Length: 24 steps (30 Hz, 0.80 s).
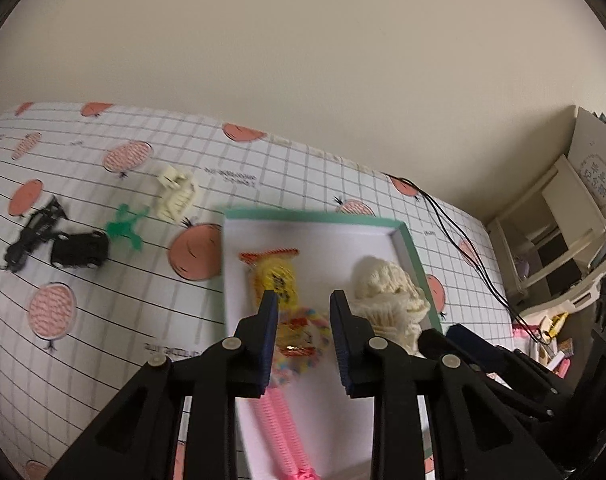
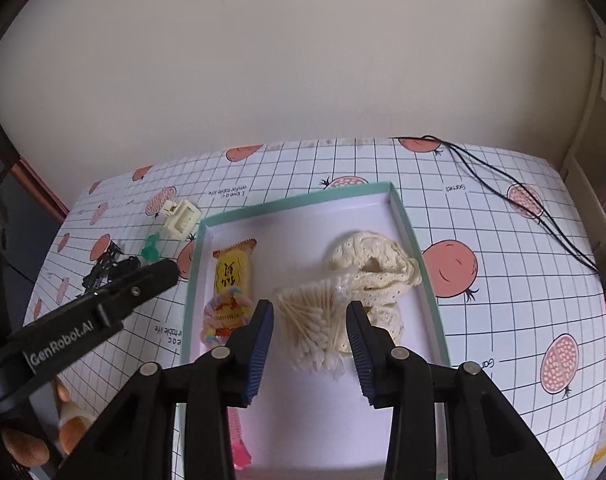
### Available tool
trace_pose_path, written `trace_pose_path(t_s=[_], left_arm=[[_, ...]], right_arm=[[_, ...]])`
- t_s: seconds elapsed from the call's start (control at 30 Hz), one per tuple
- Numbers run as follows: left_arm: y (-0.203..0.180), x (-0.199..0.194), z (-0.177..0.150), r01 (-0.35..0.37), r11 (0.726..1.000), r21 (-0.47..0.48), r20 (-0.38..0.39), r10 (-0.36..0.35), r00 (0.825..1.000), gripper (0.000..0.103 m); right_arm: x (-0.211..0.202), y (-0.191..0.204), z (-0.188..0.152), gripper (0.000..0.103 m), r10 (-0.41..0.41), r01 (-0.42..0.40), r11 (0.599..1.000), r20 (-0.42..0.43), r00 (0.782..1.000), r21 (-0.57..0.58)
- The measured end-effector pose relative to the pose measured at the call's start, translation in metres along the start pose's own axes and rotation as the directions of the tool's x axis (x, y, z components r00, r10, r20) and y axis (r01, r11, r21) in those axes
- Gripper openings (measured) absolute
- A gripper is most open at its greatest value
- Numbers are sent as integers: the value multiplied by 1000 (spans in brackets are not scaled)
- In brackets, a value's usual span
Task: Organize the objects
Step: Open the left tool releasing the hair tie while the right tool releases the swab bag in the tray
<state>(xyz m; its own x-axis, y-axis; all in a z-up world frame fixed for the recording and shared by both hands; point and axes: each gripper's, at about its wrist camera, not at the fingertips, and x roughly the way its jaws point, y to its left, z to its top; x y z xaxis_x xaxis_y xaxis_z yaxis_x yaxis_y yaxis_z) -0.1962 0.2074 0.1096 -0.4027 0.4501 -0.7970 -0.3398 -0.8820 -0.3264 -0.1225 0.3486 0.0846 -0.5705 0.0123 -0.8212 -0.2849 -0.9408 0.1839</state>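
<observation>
While both grippers hang above it, the white gridded tablecloth printed with pink-orange fruit covers the whole table under a plain beige wall. On the cloth sits the shallow white cardboard box with a mint-green rim, its floor open to both cameras. Inside the box, toward its right wall, lies the cream crocheted fabric bundle, crumpled in a heap. Touching the near-left edge of that bundle is the fanned bunch of cotton swabs in clear wrap. Along the left wall of the box lies the yellow snack packet with orange crimped ends, and the pastel twisted candy ring overlaps its near end. A pink ridged plastic strip runs from there toward the near edge of the box.

The right gripper has its two blue-padded fingers spread apart on either side of the swabs, holding nothing. The left gripper likewise has its fingers apart and empty, above the candy ring and snack packet.

Outside the box, on the cloth to its left, lie the cream plastic hair claw, the small green plastic figure, the black toy car and a black spiky clip, close together. A thin black cable crosses the cloth's far right corner.
</observation>
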Motion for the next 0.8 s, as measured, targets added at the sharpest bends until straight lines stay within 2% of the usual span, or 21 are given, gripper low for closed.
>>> trace_pose_path(t_s=[0.13, 0.37, 0.43, 0.47, 0.6, 0.73, 0.8], left_arm=[[5, -3, 2, -39, 999, 4, 13, 39, 999, 30], [10, 2, 1, -115, 993, 9, 11, 115, 993, 44], [13, 4, 1, -142, 990, 12, 10, 141, 990, 45], [14, 4, 1, -154, 988, 14, 13, 154, 988, 46], [18, 6, 0, -180, 984, 9, 15, 179, 984, 58], [23, 7, 0, -228, 974, 11, 25, 227, 973, 65], [26, 7, 0, -241, 970, 3, 33, 241, 970, 73]], right_arm=[[-1, 4, 1, 41, -17, 17, 1000, 6, 1000, -17], [6, 2, 0, 41, -40, 40, 999, 0, 999, -18], [7, 2, -1, 46, -49, 49, 999, 0, 999, -17], [7, 1, -1, 52, -52, 52, 998, 4, 999, -18], [6, 1, 0, 62, -50, 50, 999, 9, 999, -15], [7, 3, 0, 70, -51, 51, 998, 14, 999, -22], [7, 3, 0, 75, -55, 56, 998, 16, 998, -22]])
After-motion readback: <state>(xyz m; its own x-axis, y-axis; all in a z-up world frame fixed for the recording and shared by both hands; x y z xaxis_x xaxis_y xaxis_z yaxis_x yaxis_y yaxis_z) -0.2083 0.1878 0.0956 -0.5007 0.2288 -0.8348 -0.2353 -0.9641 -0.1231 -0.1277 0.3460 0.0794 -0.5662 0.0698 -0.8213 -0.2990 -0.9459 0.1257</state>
